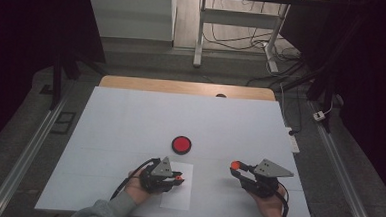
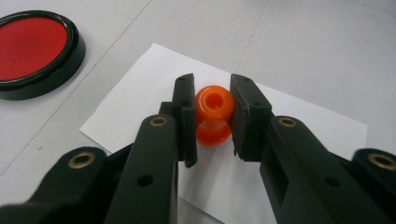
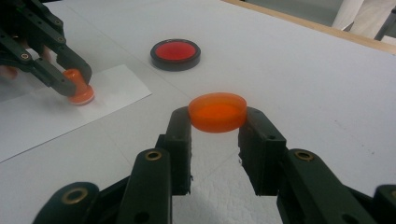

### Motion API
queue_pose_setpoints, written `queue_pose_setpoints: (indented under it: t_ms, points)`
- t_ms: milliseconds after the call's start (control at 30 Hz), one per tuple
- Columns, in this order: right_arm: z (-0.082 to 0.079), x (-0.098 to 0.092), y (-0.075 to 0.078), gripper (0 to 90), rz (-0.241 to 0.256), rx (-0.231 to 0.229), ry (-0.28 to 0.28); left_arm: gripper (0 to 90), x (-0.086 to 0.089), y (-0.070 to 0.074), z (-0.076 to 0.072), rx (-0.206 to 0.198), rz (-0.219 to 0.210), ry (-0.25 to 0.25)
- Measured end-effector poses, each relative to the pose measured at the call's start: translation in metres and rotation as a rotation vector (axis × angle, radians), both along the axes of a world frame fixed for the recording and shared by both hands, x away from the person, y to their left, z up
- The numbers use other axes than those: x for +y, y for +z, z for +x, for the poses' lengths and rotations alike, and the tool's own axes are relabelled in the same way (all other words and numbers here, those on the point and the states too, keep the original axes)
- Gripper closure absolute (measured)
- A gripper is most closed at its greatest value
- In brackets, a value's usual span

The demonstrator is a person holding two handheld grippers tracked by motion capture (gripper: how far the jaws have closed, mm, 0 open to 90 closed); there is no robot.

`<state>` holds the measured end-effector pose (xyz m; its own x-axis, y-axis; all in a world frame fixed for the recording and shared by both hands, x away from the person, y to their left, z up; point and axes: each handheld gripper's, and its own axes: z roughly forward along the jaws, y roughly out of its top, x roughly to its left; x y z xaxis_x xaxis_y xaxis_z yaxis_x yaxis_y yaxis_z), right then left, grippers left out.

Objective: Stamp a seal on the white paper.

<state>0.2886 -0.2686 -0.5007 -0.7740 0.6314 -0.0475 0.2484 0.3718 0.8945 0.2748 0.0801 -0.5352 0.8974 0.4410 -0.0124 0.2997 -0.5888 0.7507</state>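
While the high view shows both hands low in the frame, the left gripper [image 1: 173, 180] presses a small orange plastic stamp [image 1: 178, 178] onto the white paper sheet [image 1: 182, 198]; a round red ink pad in a black case [image 1: 181, 144] waits above. Left gripper view: jaws pinch the stamp's knob, centre frame, likely for a steady print. Right gripper view: jaws clamp the orange round cap [image 3: 217, 112], keeping it clear.

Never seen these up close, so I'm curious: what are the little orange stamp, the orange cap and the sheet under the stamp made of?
The orange stamp looks like glossy, slightly translucent moulded plastic: it glows and carries soft highlights. The orange cap seems the same plastic, smooth and see-through at its rim. The white sheet looks like plain matte paper: thin, flat, sharp-edged, without shine. Touch would be needed to confirm.
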Motion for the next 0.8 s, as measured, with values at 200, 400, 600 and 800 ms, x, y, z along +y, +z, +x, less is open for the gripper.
queue_pose_setpoints:
  t_ms: [200, 400, 600, 800]
  points:
    - [0.0001, 0.0008, -0.0003, 64.7, 0.004, -0.003, -0.004, 73.0, 0.0002, -0.0003, 0.0000, -0.001, 0.000, 0.001]
    - [-0.0001, 0.0007, 0.0001, 64.7, 0.000, -0.003, -0.002, 73.0, -0.0001, -0.0008, -0.0005, -0.005, -0.003, 0.001]
    - [-0.0003, -0.0003, 0.0005, 64.7, 0.000, -0.002, -0.004, 73.1, 0.0004, -0.0018, -0.0012, -0.015, -0.009, -0.002]
    - [0.0000, 0.0005, 0.0002, 64.7, -0.006, -0.005, -0.009, 73.0, 0.0003, -0.0022, -0.0016, -0.017, -0.013, 0.003]
